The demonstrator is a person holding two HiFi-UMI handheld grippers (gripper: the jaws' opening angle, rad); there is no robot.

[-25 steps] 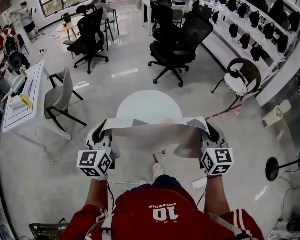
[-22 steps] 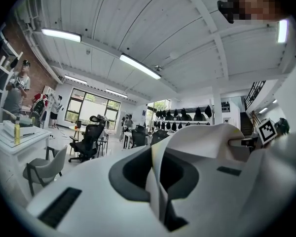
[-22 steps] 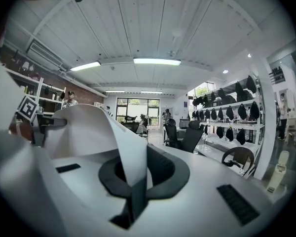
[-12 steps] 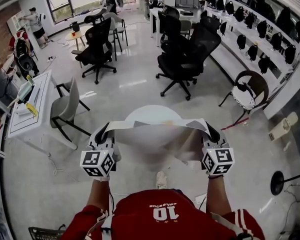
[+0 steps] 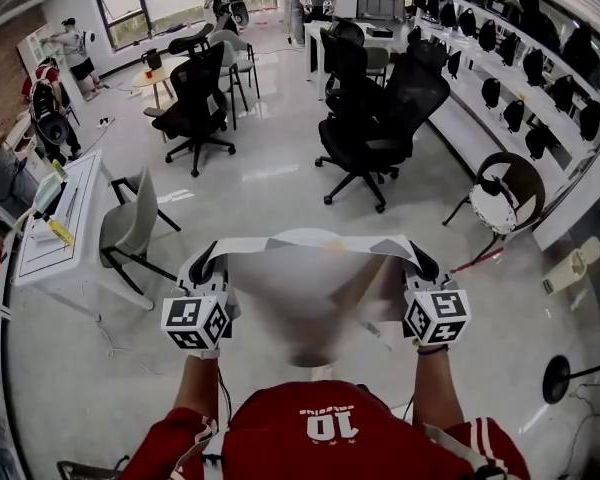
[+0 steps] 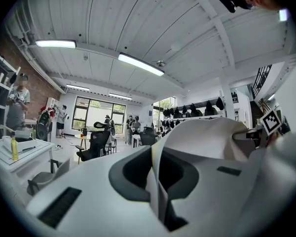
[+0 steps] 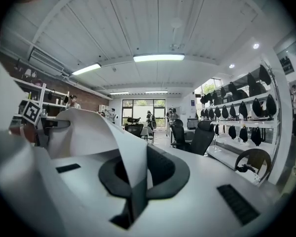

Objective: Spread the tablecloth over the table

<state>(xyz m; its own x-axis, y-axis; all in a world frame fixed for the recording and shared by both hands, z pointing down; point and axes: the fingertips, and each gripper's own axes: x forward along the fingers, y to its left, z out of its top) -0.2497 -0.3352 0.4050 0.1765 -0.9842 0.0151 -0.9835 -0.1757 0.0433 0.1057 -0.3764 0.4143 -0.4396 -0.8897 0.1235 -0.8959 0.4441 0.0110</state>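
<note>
White tablecloth (image 5: pixel 310 303) hangs in the air, not yet on anything. Its upper edge is pulled taut from 9 to 3 o'clock in the head view, and the rest sags in a belly toward 6 o'clock.

- Left tool (image 5: pixel 204 260): jaws together, pinching the left corner.
- Right tool (image 5: pixel 421 261): jaws together, pinching the right corner. Each gripper view shows fabric nipped in the closed jaws.
- Round tabletop (image 5: pixel 308 234): lies at 12 o'clock from both tools, just past the taut edge. Only a sliver of far rim shows; the cloth hides the rest.

Both tools look about equally near it.

Judgement: the taut edge must travel toward 12 o'clock across the top, with both tools level. The hanging belly may catch the near rim.
</note>
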